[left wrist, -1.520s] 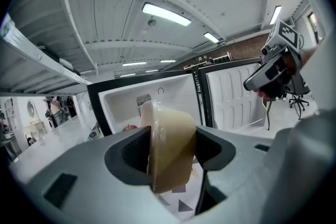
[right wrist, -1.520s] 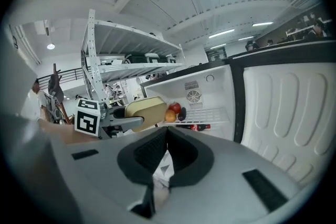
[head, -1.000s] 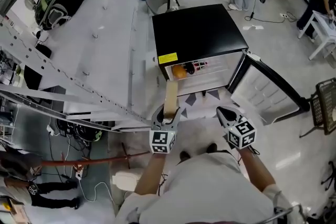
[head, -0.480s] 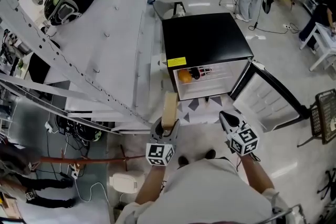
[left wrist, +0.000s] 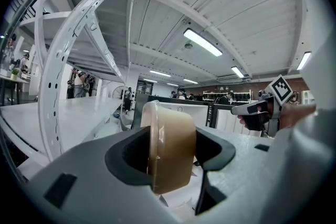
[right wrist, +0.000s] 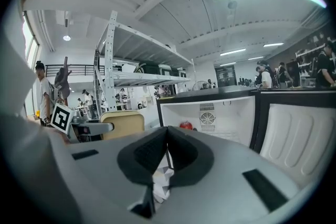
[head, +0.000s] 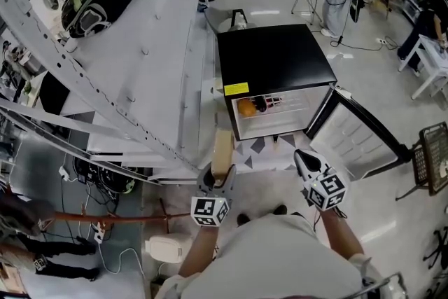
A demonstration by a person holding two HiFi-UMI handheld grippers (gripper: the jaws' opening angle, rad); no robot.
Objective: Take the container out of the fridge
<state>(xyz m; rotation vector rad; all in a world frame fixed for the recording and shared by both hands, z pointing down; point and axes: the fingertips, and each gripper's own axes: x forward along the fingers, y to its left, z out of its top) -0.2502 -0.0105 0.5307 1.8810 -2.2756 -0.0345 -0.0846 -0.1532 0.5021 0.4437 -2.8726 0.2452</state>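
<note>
— Where's the container (left wrist: 170, 149)?
— In my left gripper (head: 216, 177), out in front of the open fridge (head: 273, 59) and clear of it. The jaws clamp it, turned on its side.
— What does it look like?
— A tan, cloudy plastic tub with a paler rim at the lid.
— And the right gripper (right wrist: 167, 140)?
— Jaws pressed together on nothing, level with my left.

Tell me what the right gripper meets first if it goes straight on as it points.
Probably the open fridge: the shut right gripper aims into its white compartment, near the red item. Depth is unclear.
</note>
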